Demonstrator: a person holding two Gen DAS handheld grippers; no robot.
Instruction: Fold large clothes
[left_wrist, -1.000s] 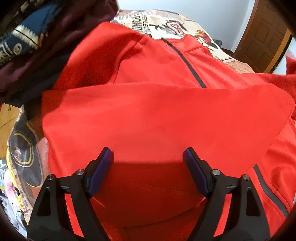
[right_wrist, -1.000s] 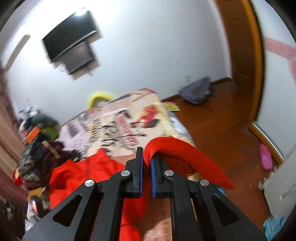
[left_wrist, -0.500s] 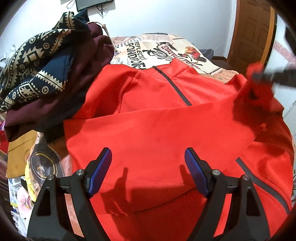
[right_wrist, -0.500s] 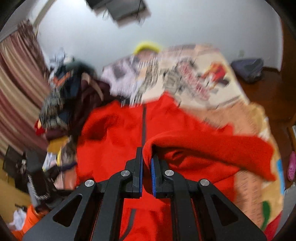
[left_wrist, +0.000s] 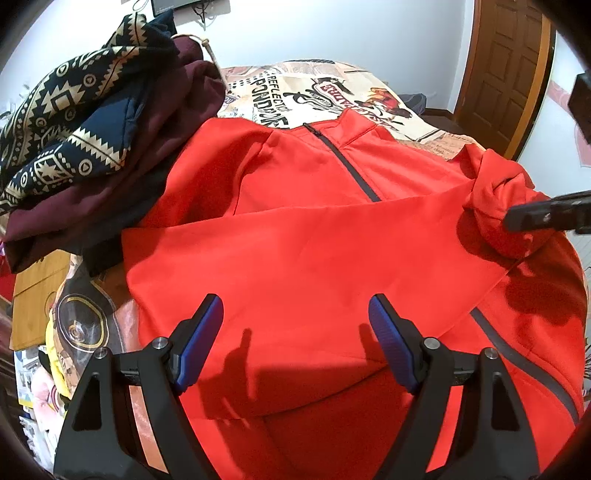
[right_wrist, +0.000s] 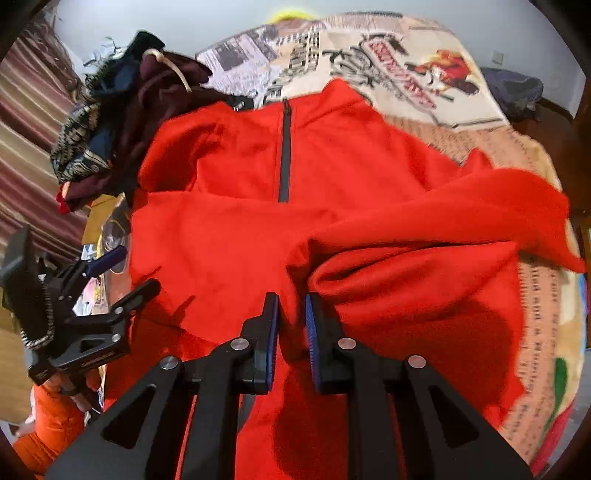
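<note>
While right gripper (right_wrist: 291, 314) pinches sleeve (right_wrist: 424, 236) lying crosswise over red jacket (left_wrist: 314, 258); left gripper (left_wrist: 295, 325) spread wide, empty, nearer hem

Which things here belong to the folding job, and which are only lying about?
For the job: red jacket, right claw pinching its sleeve, open left claw.
Lying about: pile of dark clothes, printed bedcover, door.

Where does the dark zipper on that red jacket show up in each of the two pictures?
Left wrist view: the zipper runs slantwise, upper centre, below the collar.
Right wrist view: the zipper runs straight down, upper centre.
Shared landmark: the heap of dark clothes lies left of the red jacket in both.
</note>
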